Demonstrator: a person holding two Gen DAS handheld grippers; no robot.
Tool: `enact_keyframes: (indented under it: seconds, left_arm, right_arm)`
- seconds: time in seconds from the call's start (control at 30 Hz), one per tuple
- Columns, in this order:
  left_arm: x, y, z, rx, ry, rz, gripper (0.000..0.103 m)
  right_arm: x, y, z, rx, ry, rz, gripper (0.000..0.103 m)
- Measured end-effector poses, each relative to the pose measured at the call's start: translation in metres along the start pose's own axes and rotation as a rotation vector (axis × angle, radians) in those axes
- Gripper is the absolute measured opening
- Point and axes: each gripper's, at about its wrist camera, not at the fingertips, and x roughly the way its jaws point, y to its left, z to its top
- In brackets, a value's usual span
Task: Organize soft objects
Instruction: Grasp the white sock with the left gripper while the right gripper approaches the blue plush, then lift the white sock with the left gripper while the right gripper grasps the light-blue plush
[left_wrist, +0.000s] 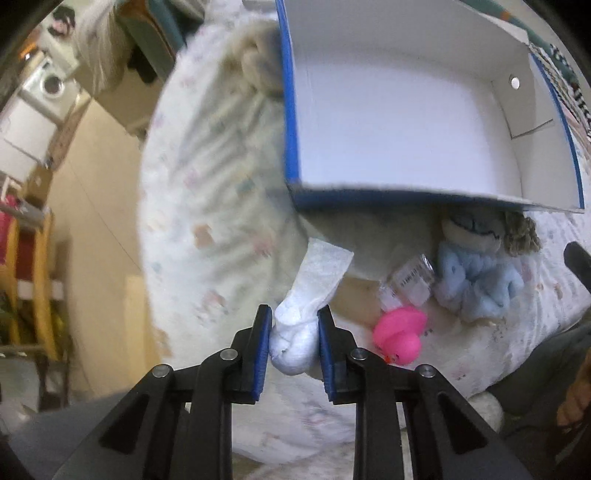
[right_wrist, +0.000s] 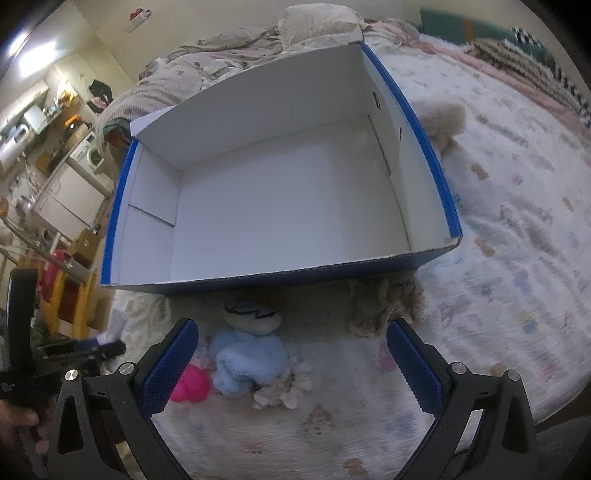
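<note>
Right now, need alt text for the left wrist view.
The left gripper is shut on a white sock, held above a patterned bedspread. Behind it sits an empty blue box with a white interior; a pink rubber duck and blue-clothed doll lie before it.

No readable text, barcode label on clear packet (left_wrist: 408, 282) too blurred to make out

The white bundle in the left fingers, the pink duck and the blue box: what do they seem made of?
White bundle: knit cotton-like fabric, matte, seemingly a rolled sock; it dents under the grip.
Pink duck: probably rubber or soft plastic, smooth with a slight sheen.
Blue box: cardboard, white matte inside; raw edges and fold flaps show.
</note>
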Motion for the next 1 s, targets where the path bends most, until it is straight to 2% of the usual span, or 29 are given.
enact_keyframes:
  seconds: [0.17, 0.2, 0.27, 0.37, 0.5, 0.53, 0.6, 0.73, 0.93, 1.0]
  left_arm:
    - [-0.010, 0.002, 0.024, 0.022, -0.032, 0.026, 0.022]
    - [-0.013, 0.004, 0.025, 0.008, -0.032, 0.018, 0.022]
    - [-0.002, 0.016, 0.025, -0.029, -0.030, -0.002, 0.022]
    - [-0.006, 0.016, 0.030, -0.070, -0.034, -0.037, 0.022]
    - [-0.013, 0.012, 0.032, -0.067, -0.077, -0.043, 0.022]
    - [-0.014, 0.011, 0.032, -0.069, -0.079, -0.049, 0.022]
    - [-0.015, 0.011, 0.032, -0.073, -0.079, -0.059, 0.022]
    - [-0.017, 0.008, 0.032, -0.063, -0.088, -0.065, 0.022]
    - [-0.018, 0.003, 0.029, -0.039, -0.090, -0.069, 0.022]
    - [-0.019, 0.003, 0.028, -0.036, -0.092, -0.062, 0.022]
  right_arm:
    - [0.013, -0.007, -0.003, 0.059, 0.082, 0.070, 0.101]
    - [0.018, -0.006, -0.005, 0.055, 0.106, 0.086, 0.091]
    - [0.028, -0.002, -0.007, 0.044, 0.153, 0.100, 0.085]
    - [0.042, 0.006, -0.010, 0.031, 0.202, 0.119, 0.085]
    - [0.055, 0.025, -0.012, -0.039, 0.231, 0.118, 0.085]
    - [0.058, 0.031, -0.014, -0.069, 0.236, 0.103, 0.080]
    - [0.062, 0.041, -0.016, -0.133, 0.259, 0.073, 0.023]
    - [0.054, 0.043, -0.010, -0.181, 0.278, 0.074, 0.021]
    - [0.018, 0.059, 0.006, -0.316, 0.249, 0.068, 0.019]
    - [0.005, 0.061, 0.007, -0.315, 0.231, 0.093, 0.019]
